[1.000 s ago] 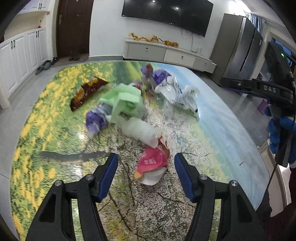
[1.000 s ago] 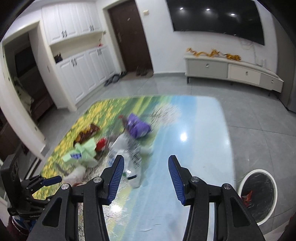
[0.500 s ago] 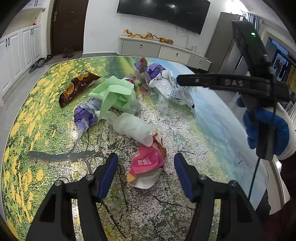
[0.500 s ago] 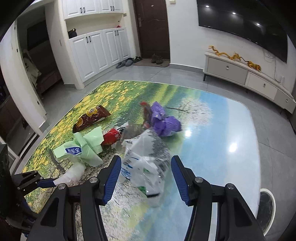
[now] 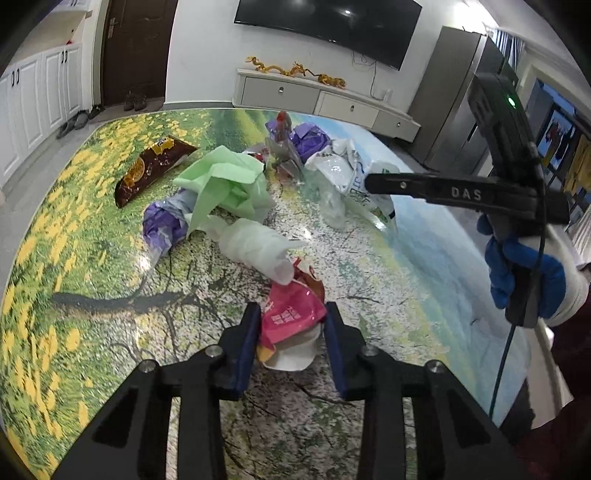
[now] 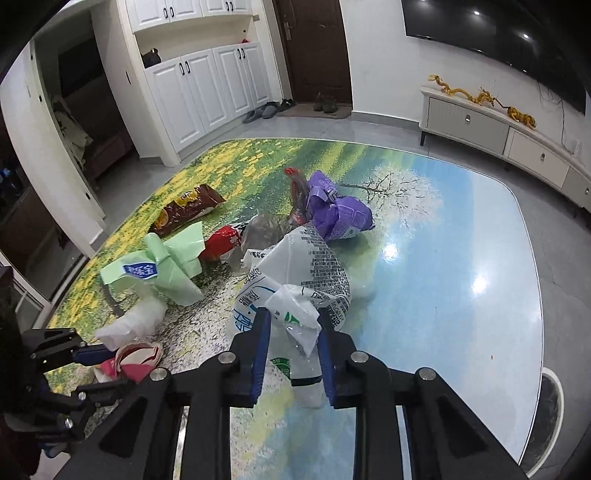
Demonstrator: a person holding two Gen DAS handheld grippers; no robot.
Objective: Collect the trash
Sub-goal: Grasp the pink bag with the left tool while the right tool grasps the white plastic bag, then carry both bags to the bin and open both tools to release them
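Both grippers closing on trash, one piece each

Half a second ago both jaws were wide; now left gripper (image 5: 290, 325) pinches the pink wrapper (image 5: 291, 314), right gripper (image 6: 293, 332) pinches the clear plastic bag (image 6: 295, 291); both still on the table (image 6: 461, 258), so lift looks next; glossy landscape-print top, tiled living room, bin (image 6: 554, 410) at right edge.

Home living room: wall TV (image 5: 328, 22), cabinets (image 6: 207, 88), shoes by door (image 6: 325, 102).

On my counter (image 5: 424, 266) the crumpled pink wrapper (image 5: 291, 314) lies nearest me, the white printed plastic bag (image 5: 351, 173) behind to its right.
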